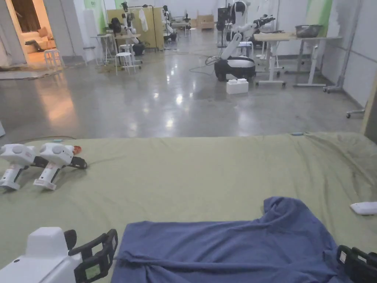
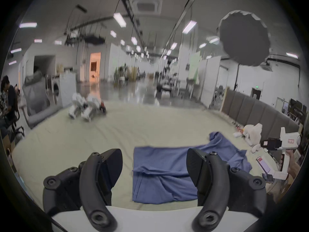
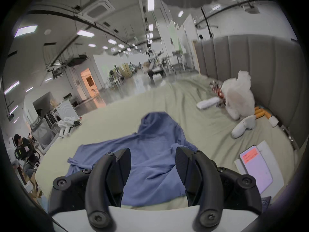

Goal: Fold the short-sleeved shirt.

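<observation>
Blue shirt rumpled on a green bed sheet

The soft, creased blue shirt (image 1: 228,247) lies partly folded on the wrinkled sheet (image 1: 191,173). The left gripper (image 2: 153,165) and right gripper (image 3: 153,162) hover beside it, black curved jaws apart, gripping nothing. The white plush shape (image 3: 237,95) may be a toy.
</observation>
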A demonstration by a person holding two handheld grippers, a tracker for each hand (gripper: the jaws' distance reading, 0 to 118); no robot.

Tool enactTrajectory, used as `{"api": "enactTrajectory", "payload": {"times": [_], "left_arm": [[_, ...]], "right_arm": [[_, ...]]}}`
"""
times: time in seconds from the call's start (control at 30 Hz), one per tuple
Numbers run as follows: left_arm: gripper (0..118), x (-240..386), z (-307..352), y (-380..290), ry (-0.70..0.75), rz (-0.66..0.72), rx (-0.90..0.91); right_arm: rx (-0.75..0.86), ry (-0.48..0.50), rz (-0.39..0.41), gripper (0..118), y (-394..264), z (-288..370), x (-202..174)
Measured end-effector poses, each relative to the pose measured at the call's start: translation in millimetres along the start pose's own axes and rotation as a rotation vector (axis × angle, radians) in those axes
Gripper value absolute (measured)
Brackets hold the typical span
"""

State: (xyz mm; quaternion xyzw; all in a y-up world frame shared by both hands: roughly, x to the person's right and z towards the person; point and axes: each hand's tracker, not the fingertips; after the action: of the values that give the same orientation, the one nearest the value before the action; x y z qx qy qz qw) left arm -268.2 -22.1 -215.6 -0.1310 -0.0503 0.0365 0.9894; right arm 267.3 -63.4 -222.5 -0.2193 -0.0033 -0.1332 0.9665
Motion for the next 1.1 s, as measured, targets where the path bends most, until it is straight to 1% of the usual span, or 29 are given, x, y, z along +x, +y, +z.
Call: {"api": "enactTrajectory", "payload": {"times": [0.07, 0.1, 0.13, 0.2, 0.23, 0.27, 0.33, 0.37, 0.43, 0.47, 0.53, 0.63, 0.67, 0.7, 0.77, 0.83, 0.9, 0.97, 1.1], "left_arm": [[82, 14.9, 41.8, 7.2, -0.008, -0.064, 0.088], [82, 22.2, 57.0, 7.8, 0.005, -0.086, 0.127], [81, 32.1, 69.5, 8.0, 0.011, -0.105, 0.159], [77, 46.0, 95.1, 5.8, 0.018, -0.115, 0.2], [71, 51.0, 107.0, 2.9, 0.005, -0.109, 0.216], [61, 56.7, 119.7, 0.2, 0.004, -0.105, 0.216], [38, 64.7, 127.5, -4.5, 0.008, -0.129, 0.23], [23, 70.7, 134.9, -6.3, 0.01, -0.136, 0.234], [6, 72.7, 144.1, -6.3, -0.007, -0.157, 0.245], [2, 75.7, 148.6, -7.5, -0.01, -0.159, 0.253], [1, 76.5, 154.7, -5.6, -0.004, -0.158, 0.257], [0, 77.4, 161.9, -6.0, -0.006, -0.109, 0.251], [0, 74.6, 164.8, -3.2, -0.01, -0.089, 0.244], [0, 73.9, 165.8, -2.3, -0.013, -0.079, 0.242], [0, 75.3, 166.6, -2.5, -0.008, -0.08, 0.244], [0, 73.0, 167.1, -2.1, -0.001, -0.097, 0.238], [0, 72.8, 166.5, -1.9, -0.005, -0.099, 0.231], [0, 72.1, 164.0, -3.0, -0.006, -0.099, 0.218], [0, 70.3, 152.0, -6.9, -0.004, -0.115, 0.194]], "right_arm": [[0.067, 0.035, 0.076, 57, -6.6, 28.6, -9.4], [0.097, 0.049, 0.101, 55, -9.1, 43.1, -16.4], [0.128, 0.056, 0.128, 50, -11.6, 59.8, -25.4], [0.193, 0.05, 0.187, 30, -19.3, 86.5, -43.8], [0.221, 0.043, 0.216, 14, -23.2, 99.0, -52.0], [0.242, 0.025, 0.237, 0, -27.0, 109.7, -58.6], [0.293, -0.013, 0.268, 0, -33.6, 125.7, -70.1], [0.285, 0.019, 0.267, 0, -34.3, 132.1, -72.9], [0.307, 0.036, 0.252, 0, -35.6, 143.0, -78.4], [0.307, 0.04, 0.254, 0, -31.6, 147.6, -81.5], [0.315, 0.022, 0.26, 0, -30.3, 153.9, -88.8], [0.33, 0.041, 0.271, 0, -29.3, 162.4, -92.0], [0.332, 0.033, 0.283, 0, -29.4, 164.1, -95.6], [0.331, 0.028, 0.314, 0, -29.3, 164.2, -98.3], [0.376, 0.0, 0.346, 0, -31.7, 165.5, -99.1], [0.358, 0.016, 0.348, 0, -30.6, 164.8, -101.4], [0.377, 0.049, 0.334, 0, -32.4, 164.4, -98.6], [0.38, 0.036, 0.332, 0, -33.3, 161.9, -101.8], [0.369, 0.018, 0.354, 0, -33.9, 153.4, -101.3]]}}
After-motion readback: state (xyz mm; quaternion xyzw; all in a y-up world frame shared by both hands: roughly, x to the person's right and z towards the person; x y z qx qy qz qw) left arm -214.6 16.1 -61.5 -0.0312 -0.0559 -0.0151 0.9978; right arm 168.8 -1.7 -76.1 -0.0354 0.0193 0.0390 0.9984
